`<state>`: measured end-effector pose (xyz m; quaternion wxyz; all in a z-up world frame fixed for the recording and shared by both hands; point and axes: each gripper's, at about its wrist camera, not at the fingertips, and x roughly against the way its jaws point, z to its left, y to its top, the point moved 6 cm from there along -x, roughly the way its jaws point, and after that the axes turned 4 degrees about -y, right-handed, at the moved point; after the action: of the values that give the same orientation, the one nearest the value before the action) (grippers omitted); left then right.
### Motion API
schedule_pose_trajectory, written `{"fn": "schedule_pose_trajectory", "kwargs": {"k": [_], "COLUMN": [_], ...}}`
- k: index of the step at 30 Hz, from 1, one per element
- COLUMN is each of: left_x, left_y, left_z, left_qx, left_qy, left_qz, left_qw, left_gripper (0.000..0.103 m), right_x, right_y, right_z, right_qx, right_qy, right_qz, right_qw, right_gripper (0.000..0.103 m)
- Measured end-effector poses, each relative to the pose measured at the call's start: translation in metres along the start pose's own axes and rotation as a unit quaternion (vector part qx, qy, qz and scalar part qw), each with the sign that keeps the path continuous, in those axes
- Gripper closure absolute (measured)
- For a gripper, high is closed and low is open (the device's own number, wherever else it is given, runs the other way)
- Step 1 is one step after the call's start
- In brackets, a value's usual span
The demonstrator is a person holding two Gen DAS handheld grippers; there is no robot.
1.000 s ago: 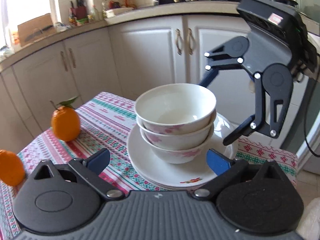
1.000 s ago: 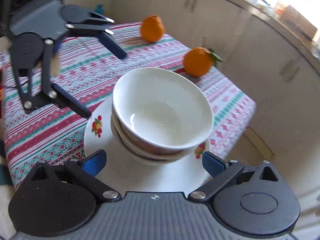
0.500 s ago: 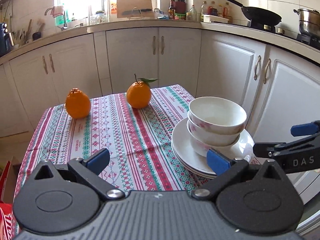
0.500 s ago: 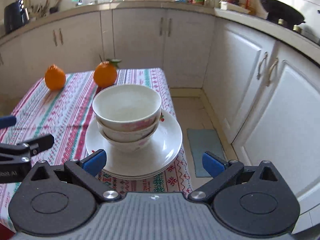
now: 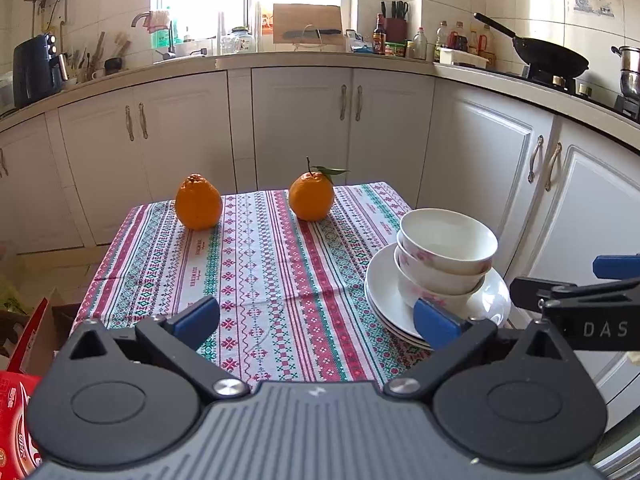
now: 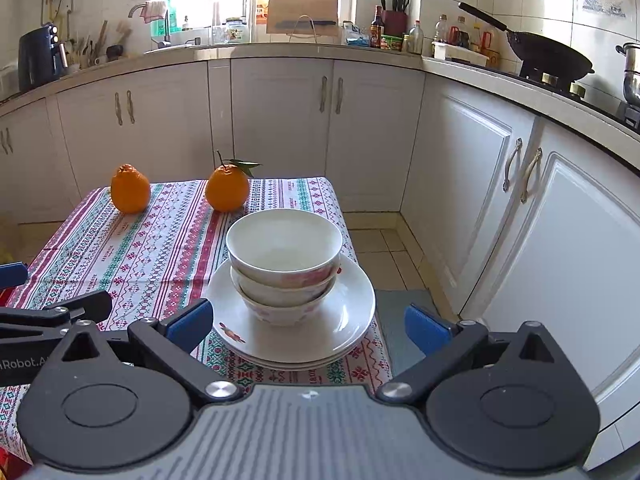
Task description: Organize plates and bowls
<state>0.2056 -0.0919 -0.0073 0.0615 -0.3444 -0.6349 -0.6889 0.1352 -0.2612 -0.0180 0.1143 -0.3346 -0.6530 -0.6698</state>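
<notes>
White bowls [image 6: 283,264] sit nested on stacked plates [image 6: 352,320] at the table's right edge; both grippers, left [image 5: 316,318] and right [image 6: 306,322], have backed off since a second ago, jaws apart, holding nothing, so stacking looks finished.

"DAS" on right gripper [image 5: 592,304]; "Robot.A" on left gripper [image 6: 24,362].

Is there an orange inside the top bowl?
No, the top bowl is empty; both oranges sit on the tablecloth.
</notes>
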Motion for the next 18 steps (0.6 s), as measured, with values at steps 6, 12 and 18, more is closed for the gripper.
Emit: {"fn": "schedule_pose_trajectory", "kwargs": {"k": [6,12,18], "left_x": [0.0032,0.0043,0.0044], "left_y": [-0.0003,-0.0006,-0.0008], "left_z": [-0.0004,-0.0021,-0.0023], "left_qx": [0.001,0.001,0.001], "left_qy": [0.006,0.005,0.005], "left_qz": [-0.002,-0.004,-0.002], "left_qw": [1.0,1.0,1.0], "left_gripper": [0.001,0.001,0.001], "right_x": [0.0028,0.005,0.0051], "right_y": [0.0001,0.0001,-0.0002], "right_z": [0.0002,-0.0014,-0.0028], "right_qx": [0.001,-0.002,-0.004], "right_qy": [0.001,0.0,0.001], "right_qz": [-0.003,-0.006,-0.005], "right_qw": [1.0,1.0,1.0], "right_gripper": [0.0,0.0,0.0]}}
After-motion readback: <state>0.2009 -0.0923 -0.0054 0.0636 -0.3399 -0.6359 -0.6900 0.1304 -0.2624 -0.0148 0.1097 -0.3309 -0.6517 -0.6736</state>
